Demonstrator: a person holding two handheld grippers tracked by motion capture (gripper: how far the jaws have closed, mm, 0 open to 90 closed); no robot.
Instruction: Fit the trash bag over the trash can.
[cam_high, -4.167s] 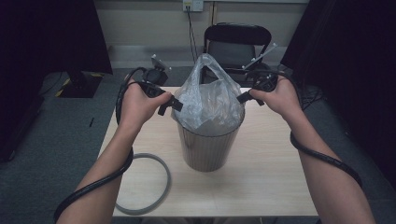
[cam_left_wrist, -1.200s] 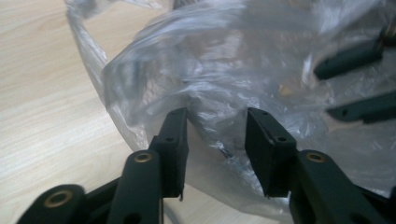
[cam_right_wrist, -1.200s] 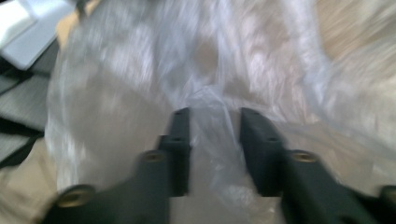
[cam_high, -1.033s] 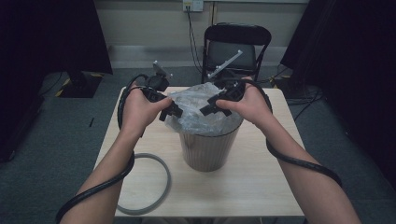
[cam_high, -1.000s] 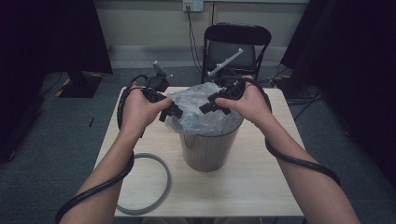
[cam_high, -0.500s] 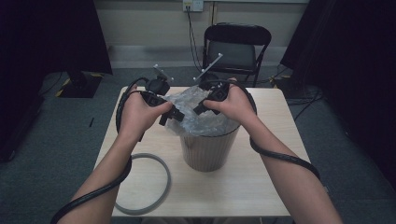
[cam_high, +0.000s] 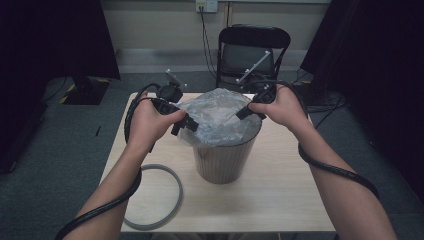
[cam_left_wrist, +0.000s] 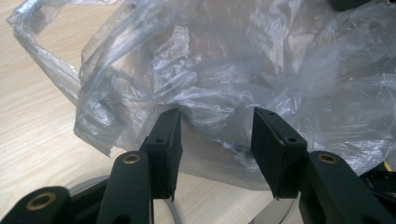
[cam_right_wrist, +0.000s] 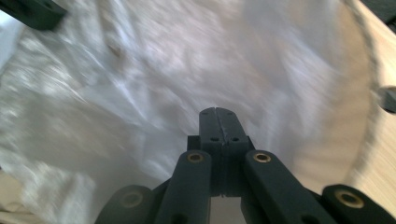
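Lining of the bin (cam_high: 223, 159) looks partly done: the clear plastic bag (cam_high: 218, 117) sits over the mouth of the round bin, which stands near the middle of the table (cam_high: 280, 195), yet the film lies bunched and crumpled across the top instead of being drawn down around the rim. At the bag's left edge, the left hand-held gripper (cam_high: 186, 124) has its jaws standing apart; in the left gripper view (cam_left_wrist: 215, 133) a fold of the bag lies between them without being pinched, and a loose loop of film trails onto the table beside it. On the other side, the right hand-held gripper (cam_high: 244, 112) is at the right edge of the bag, and the right gripper view (cam_right_wrist: 217, 116) shows its jaws pressed flat together; that view is blurred, so whether any film is caught between them cannot be told. A grey ring (cam_high: 162, 197) lies on the table to the left of the bin, untouched. Judging by this, the bag still needs spreading and folding over the rim all round, and the ring may be meant to go on afterwards.
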